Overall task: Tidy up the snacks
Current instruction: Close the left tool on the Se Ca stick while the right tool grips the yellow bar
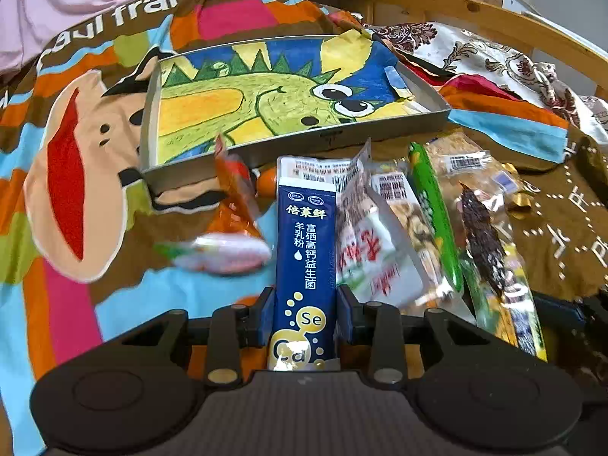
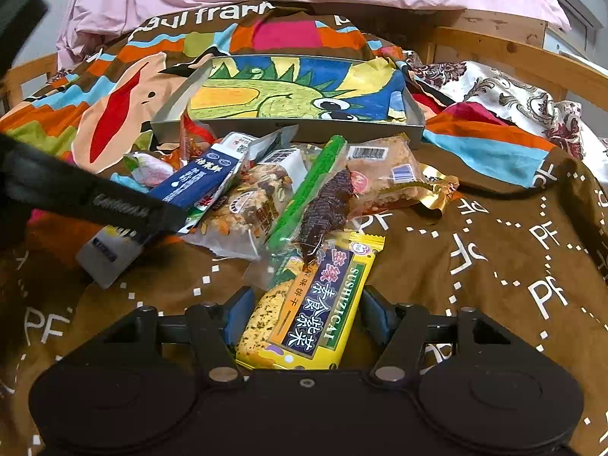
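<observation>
My left gripper (image 1: 305,300) is pinching the blue milk-powder sachet (image 1: 306,250), bound for the tray (image 1: 296,140). My right gripper (image 2: 304,315) is straddling the yellow seaweed cracker pack (image 2: 307,311), jaws open, not squeezing yet.

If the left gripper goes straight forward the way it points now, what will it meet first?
Probably the near wall of the grey tray. The left gripper is shut on the blue sachet, whose far end points at that wall. An orange packet lies just left. Depth is unclear.
</observation>
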